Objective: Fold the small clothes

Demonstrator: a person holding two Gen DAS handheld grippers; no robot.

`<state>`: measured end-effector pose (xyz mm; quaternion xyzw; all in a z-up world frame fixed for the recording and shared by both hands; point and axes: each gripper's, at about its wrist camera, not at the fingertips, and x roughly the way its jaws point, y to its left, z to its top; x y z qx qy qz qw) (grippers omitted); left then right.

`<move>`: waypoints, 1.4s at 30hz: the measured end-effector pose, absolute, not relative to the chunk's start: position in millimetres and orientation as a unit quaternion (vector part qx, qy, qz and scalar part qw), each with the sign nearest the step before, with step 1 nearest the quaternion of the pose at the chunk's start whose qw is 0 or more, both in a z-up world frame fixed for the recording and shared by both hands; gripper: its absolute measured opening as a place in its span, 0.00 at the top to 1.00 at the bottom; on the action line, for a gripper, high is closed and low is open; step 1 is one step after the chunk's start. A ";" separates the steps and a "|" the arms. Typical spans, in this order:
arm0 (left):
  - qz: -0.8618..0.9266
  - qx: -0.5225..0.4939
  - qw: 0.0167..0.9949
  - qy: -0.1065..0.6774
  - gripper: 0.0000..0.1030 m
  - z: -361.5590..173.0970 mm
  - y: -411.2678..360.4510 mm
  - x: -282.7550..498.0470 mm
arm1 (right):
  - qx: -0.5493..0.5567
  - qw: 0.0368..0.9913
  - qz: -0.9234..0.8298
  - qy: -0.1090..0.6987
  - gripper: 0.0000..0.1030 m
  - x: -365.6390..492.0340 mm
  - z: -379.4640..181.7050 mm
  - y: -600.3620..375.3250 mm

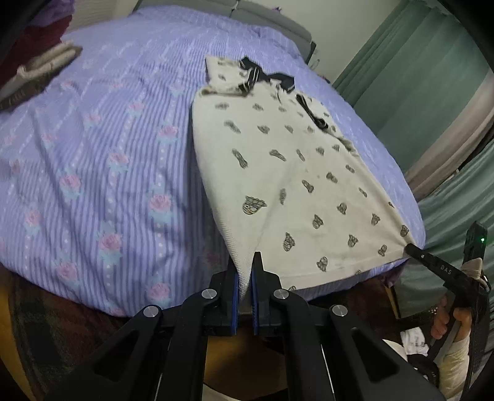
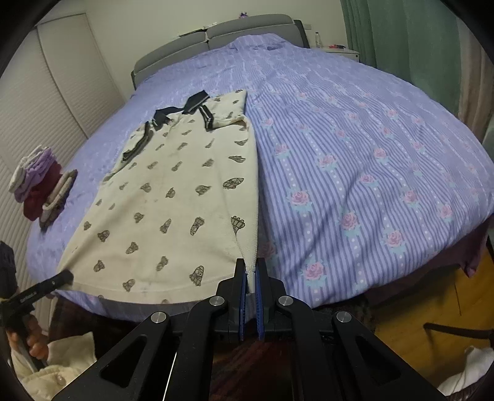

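Note:
A cream polo shirt with dark printed figures and a navy collar lies lengthwise on the bed, collar at the far end. Its hem hangs over the near edge of the bed. In the left wrist view my left gripper is shut on the hem's left corner, with the cloth pinched between the blue pads. My right gripper is shut on the hem's right corner. Each gripper also shows in the other's view, the right gripper and the left gripper, each at its corner of the hem with a hand behind it.
A purple striped cover with pink roses spreads over the bed. A pile of folded clothes sits at the bed's left side. A grey headboard stands at the far end, with green curtains to the right. More pale cloth lies below the bed edge.

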<state>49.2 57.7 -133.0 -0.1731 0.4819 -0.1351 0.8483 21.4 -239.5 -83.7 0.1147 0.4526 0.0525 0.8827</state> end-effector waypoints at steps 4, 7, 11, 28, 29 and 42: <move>-0.144 -0.162 0.851 0.479 0.92 -121.5 49.3 44.0 | 0.143 0.882 0.049 0.446 0.94 20.8 -77.4 -250.9; -0.131 -0.157 0.852 0.481 0.92 -114.5 49.5 43.3 | 0.148 0.890 0.045 0.429 0.94 16.5 -65.0 -254.6; -0.126 -0.178 0.859 0.463 0.92 -94.7 57.1 46.9 | 0.165 0.892 0.060 0.417 0.94 18.6 -50.9 -253.4; -0.063 -0.182 0.911 0.365 0.92 -12.0 74.0 151.1 | 0.197 0.930 0.058 0.305 0.94 110.9 23.4 -248.3; -0.060 -0.182 0.911 0.364 0.92 -10.7 75.3 160.2 | 0.198 0.932 0.055 0.300 0.94 122.4 25.8 -248.2; -0.038 -0.192 0.898 0.394 0.92 -16.4 87.8 302.9 | 0.201 0.926 0.040 0.315 0.94 256.0 32.8 -240.5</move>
